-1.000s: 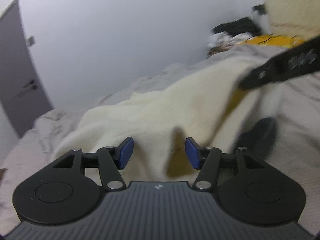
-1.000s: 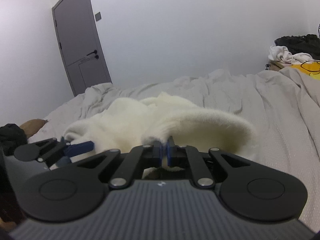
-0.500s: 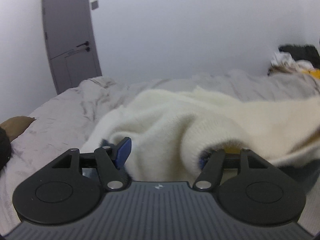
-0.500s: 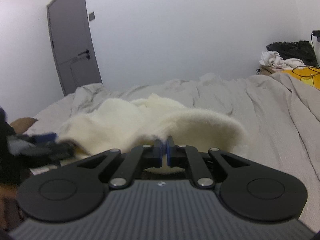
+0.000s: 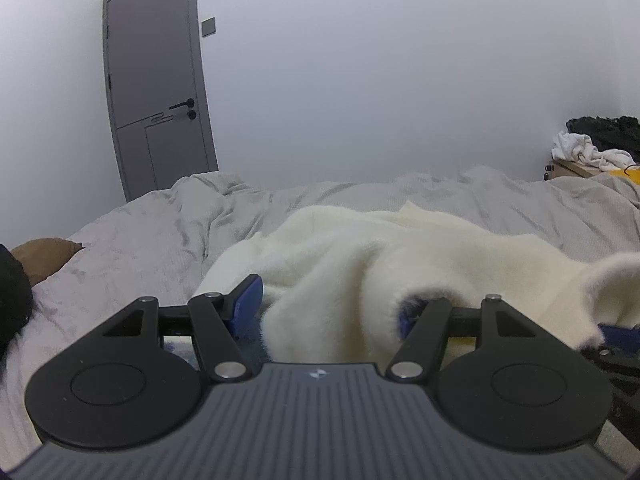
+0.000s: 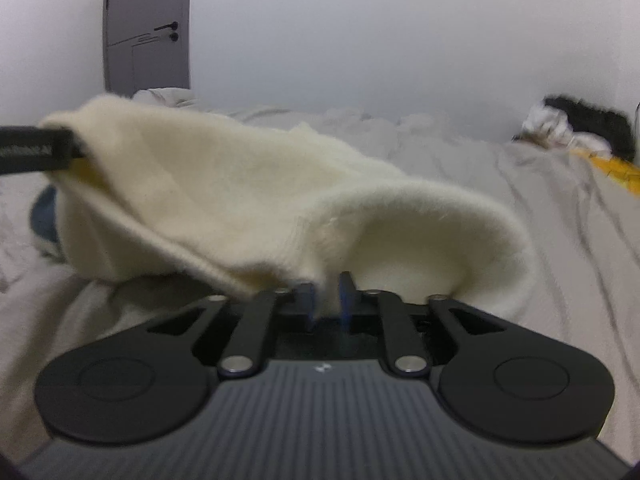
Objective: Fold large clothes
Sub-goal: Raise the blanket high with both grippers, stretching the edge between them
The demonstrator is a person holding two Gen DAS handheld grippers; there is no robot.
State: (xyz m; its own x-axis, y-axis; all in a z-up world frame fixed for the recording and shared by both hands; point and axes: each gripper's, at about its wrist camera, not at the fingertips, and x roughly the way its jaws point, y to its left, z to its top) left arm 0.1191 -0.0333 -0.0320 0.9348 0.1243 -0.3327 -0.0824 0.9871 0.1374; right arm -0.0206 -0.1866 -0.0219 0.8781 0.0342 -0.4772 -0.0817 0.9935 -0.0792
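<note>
Left gripper (image 5: 326,308): jaws spread wide, fluffy cream fleece garment (image 5: 400,256) bunched between them, over the right pad.
Right gripper (image 6: 326,294): jaws just parting, narrow gap, fleece edge between.
Garment: on grey bed cover (image 5: 152,236).

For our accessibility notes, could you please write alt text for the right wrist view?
The right gripper, jaws slightly apart, meets the edge of a cream fleece on a grey bed. A grey door stands behind.

Black ribbed tool (image 5: 328,312), blue fingertips (image 5: 247,300)
</note>
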